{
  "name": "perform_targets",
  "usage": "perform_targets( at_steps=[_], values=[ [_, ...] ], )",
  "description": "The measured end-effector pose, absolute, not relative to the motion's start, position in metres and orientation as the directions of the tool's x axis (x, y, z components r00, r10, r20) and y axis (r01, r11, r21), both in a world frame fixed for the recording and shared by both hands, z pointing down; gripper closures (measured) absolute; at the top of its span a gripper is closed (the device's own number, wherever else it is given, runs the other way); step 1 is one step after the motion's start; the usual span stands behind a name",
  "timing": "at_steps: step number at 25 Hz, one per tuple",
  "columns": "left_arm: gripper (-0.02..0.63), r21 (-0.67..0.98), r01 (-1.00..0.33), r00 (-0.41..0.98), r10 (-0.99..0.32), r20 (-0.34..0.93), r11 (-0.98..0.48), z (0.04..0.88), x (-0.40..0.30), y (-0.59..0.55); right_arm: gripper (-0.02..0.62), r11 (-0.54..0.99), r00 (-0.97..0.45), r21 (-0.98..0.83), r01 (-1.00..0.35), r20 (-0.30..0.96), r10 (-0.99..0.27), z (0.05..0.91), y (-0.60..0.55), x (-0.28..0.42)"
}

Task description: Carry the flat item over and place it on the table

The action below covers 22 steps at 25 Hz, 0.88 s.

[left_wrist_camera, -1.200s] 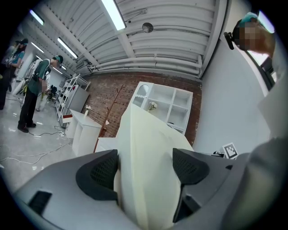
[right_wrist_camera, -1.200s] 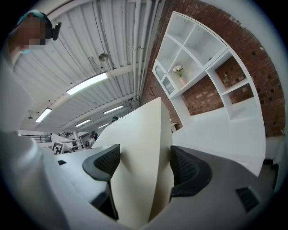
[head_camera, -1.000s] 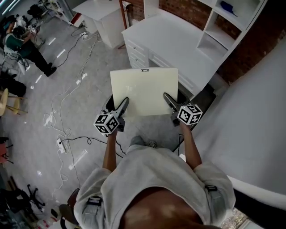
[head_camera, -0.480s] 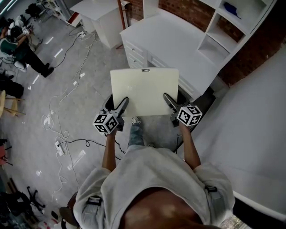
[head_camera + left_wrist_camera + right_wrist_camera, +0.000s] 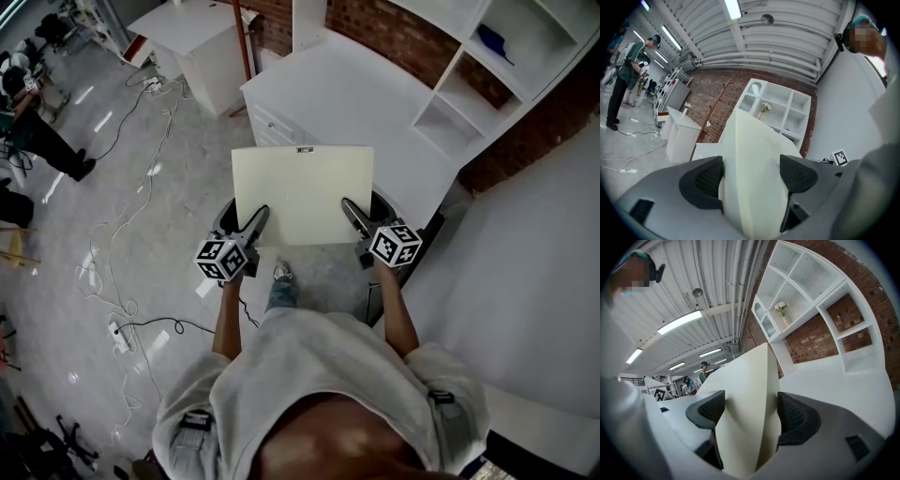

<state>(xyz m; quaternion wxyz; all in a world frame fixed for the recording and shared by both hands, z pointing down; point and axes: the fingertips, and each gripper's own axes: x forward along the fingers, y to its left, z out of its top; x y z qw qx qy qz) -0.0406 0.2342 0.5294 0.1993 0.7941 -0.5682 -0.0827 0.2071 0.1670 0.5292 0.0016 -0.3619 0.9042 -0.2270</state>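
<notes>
Head view, left to right, all placed against the white table (image 5: 356, 94).

- Well to the left of the table: glossy grey floor, loose cables (image 5: 122, 234) trailing across it.
- Left gripper (image 5: 255, 220), on the near side of the table: jaws pinched onto the near-left edge of the flat item (image 5: 302, 192). The left gripper view shows both dark, mesh-textured pads pressed against the sheet's two faces.
- Flat item: a cream, matte, square sheet, thin and rigid-looking, with a small dark tag at its far edge. It is held level in the air, over the floor, just short of the table's near edge. Not touching the top.
- Right gripper (image 5: 352, 214), also near side of the table: jaws clamped on the near-right edge, pads flat to the sheet in its own view.
- Table: smooth white top, bare, drawer fronts on the side facing the carrier.
- Right of and behind the table: white open shelving (image 5: 497, 56) against red brick.

Progress, as I judge it: pick-up done, carry under way, roughly the last stretch. Left to do: bring the sheet over the top, lower it flat, open both grippers.
</notes>
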Motion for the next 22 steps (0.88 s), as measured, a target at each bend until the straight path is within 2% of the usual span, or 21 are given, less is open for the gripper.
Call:
perform_targets(
  at_steps=[11,22],
  values=[
    [0.216,0.399,-0.868,0.354,-0.932,0.076,-0.297,0.509,-0.127,0.118,0.227,0.636,-0.733,-0.404,-0.658,0.149,-0.663,0.509,0.054,0.122],
    [0.216,0.410,-0.857,0.372,-0.926,0.070,-0.313,0.513,-0.190,0.049,0.227,0.625,-0.719,-0.396,-0.673,0.151,-0.678,0.511,-0.012,0.060]
  ],
)
